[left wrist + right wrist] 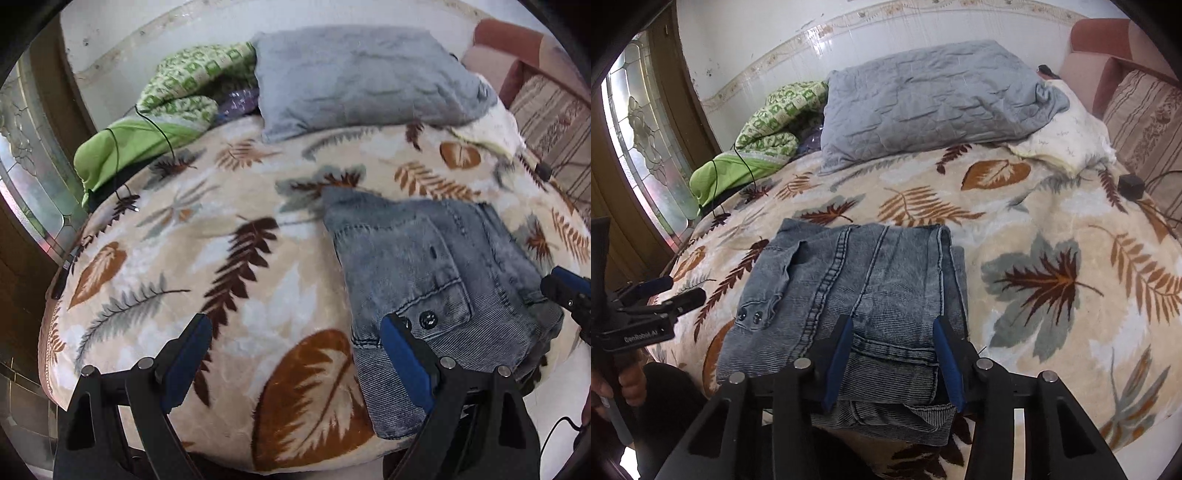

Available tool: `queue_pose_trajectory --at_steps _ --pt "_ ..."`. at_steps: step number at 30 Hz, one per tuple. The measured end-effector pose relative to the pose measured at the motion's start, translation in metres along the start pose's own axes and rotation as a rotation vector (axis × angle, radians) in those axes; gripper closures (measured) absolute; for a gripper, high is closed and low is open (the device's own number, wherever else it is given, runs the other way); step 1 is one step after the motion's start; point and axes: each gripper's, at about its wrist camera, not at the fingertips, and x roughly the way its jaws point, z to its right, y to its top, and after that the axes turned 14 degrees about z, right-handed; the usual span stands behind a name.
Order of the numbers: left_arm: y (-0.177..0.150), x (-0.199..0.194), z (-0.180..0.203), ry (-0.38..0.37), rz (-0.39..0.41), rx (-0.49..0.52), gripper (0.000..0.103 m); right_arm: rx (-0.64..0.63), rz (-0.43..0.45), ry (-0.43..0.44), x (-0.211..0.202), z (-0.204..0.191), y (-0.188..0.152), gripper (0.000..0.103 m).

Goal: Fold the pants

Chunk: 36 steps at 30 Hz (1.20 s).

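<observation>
I see folded pants [849, 295] on the bed [1052, 295]; my right hand-held gripper [892, 354] straddles their near edge, wide, my left hand-held gripper [295, 354] wide beside them.

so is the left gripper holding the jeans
No, the left gripper is open over the blanket, beside the folded jeans, with nothing between its fingers.

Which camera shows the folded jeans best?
The right wrist view: the jeans lie whole in mid-frame on the blanket, with every edge, seam and button showing. The left wrist view has them off to the right, partly hidden behind one finger of the left tongs.
</observation>
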Motion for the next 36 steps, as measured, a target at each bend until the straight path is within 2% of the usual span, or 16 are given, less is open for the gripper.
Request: queue_pose_trajectory --at_steps 3,6,9,13,18,22,26,36 --pt "-0.005 0.008 0.007 -0.018 -0.025 0.011 0.011 -0.004 -0.025 0.022 0.009 -0.004 -0.004 0.057" --pt "-0.022 0.025 0.021 -0.057 -0.105 0.053 0.011 -0.025 -0.093 0.018 0.023 -0.008 -0.016 0.057" --pt "-0.035 0.026 0.028 -0.041 -0.064 0.071 0.010 -0.046 -0.087 0.025 0.025 -0.009 -0.027 0.057" --pt "-0.029 0.020 0.026 -0.033 -0.067 0.082 0.011 -0.039 -0.093 0.032 0.020 -0.006 -0.026 0.057" --pt "-0.009 -0.008 0.017 0.016 0.024 0.087 0.011 0.029 -0.025 0.073 -0.005 0.000 -0.007 0.056" --pt "0.007 -0.031 0.008 0.034 0.095 0.071 0.011 0.006 0.055 0.058 -0.030 -0.003 0.012 0.056" --pt "0.021 -0.055 0.000 0.038 0.161 0.056 0.011 0.000 0.116 0.060 -0.049 -0.010 0.028 0.049" --pt "0.032 -0.093 -0.009 0.015 0.242 0.029 0.010 -0.037 0.149 0.069 -0.065 -0.033 0.038 0.049"
